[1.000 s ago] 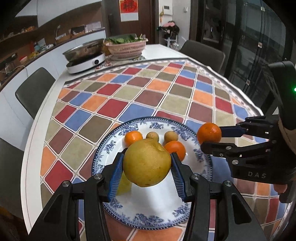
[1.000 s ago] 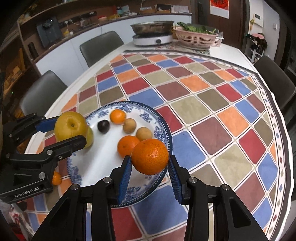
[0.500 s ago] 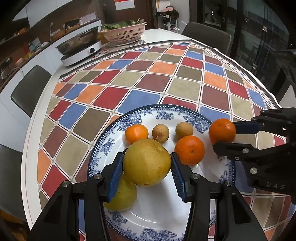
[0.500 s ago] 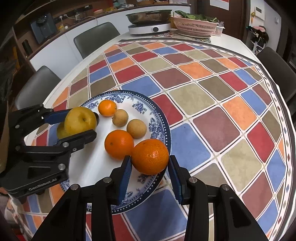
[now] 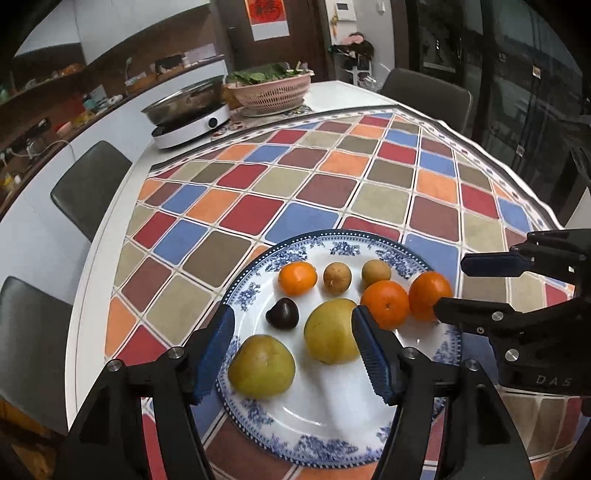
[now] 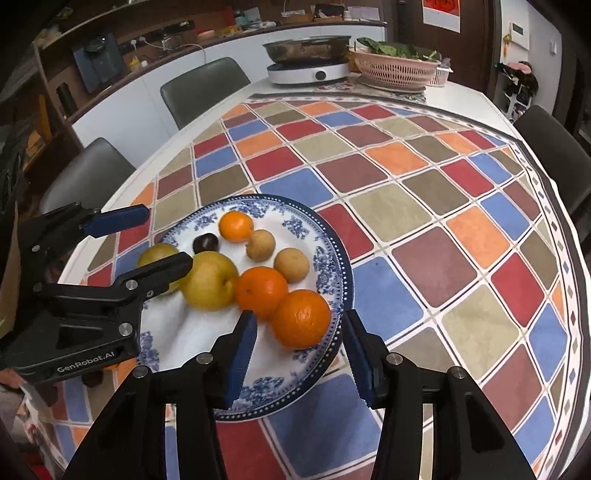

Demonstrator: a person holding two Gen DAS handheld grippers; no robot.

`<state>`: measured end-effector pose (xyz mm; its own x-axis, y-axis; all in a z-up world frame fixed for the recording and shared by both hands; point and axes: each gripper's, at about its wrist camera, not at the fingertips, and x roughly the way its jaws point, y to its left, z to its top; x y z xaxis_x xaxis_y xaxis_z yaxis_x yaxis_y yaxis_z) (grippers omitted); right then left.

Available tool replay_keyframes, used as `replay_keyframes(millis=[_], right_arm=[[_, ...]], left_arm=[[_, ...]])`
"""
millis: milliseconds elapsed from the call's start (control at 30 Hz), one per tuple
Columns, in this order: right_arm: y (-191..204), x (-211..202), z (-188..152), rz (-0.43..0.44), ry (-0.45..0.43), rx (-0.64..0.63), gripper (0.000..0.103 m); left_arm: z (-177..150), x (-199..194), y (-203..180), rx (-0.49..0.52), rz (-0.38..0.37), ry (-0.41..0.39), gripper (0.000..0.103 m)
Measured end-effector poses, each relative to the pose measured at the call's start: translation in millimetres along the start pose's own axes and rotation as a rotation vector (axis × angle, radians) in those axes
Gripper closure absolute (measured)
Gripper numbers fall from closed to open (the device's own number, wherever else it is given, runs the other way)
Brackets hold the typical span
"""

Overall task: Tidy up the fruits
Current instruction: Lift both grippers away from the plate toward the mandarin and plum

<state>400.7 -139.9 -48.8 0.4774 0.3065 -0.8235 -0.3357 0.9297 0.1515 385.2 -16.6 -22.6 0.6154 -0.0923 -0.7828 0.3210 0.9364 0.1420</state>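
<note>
White oval table (image 5: pixel 110 236) under multicoloured checked cloth (image 5: pixel 332 184). Grey upholstered chairs (image 5: pixel 88 184) around it. Dark wood shelving (image 6: pixel 48 110) over white counter (image 6: pixel 221 40). Dark glass doors (image 5: pixel 517 74) at right.

Tablecloth (image 6: pixel 436 266): multicolour checks (red/blue/orange/olive/brown), covers near part of white table (image 5: pixel 92 273).
Cooker (image 6: pixel 308 74): white induction unit w/ steel pan (image 6: pixel 306 46) on top, at table's far edge.
Basket (image 5: pixel 271 90): pink, holds leafy greens, just beside cooker at far edge.
Chairs: dark grey; two along table's left side (image 6: pixel 205 92) (image 6: pixel 85 177), one at far right corner (image 5: pixel 424 94).
Counter (image 6: pixel 221 48): behind chairs, cluttered w/ small items, too small to ID.
Wall: red poster (image 5: pixel 267 16) on dark door panel.
</note>
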Motion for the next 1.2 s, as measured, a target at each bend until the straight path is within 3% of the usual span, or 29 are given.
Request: replay_keyframes(millis=[200, 667, 967, 1200], right_arm=[[10, -29, -1, -0.001, -0.057, -0.007, 0.054], [47, -97, -18, 0.014, -0.211, -0.044, 0.055], [81, -125, -36, 0.070, -0.280, -0.076, 0.055], [104, -130, -50, 0.098, -0.300, -0.111, 0.055]], left_arm=[[-6, -33, 4, -0.056, -0.007, -0.039, 0.038], [-30, -123, 7, -0.079, 0.035, -0.184, 0.032], [-60, -171, 15, -0.120, 0.091, -0.273, 0.028], [-92, -186, 21, -0.165, 0.120, -0.281, 0.027]])
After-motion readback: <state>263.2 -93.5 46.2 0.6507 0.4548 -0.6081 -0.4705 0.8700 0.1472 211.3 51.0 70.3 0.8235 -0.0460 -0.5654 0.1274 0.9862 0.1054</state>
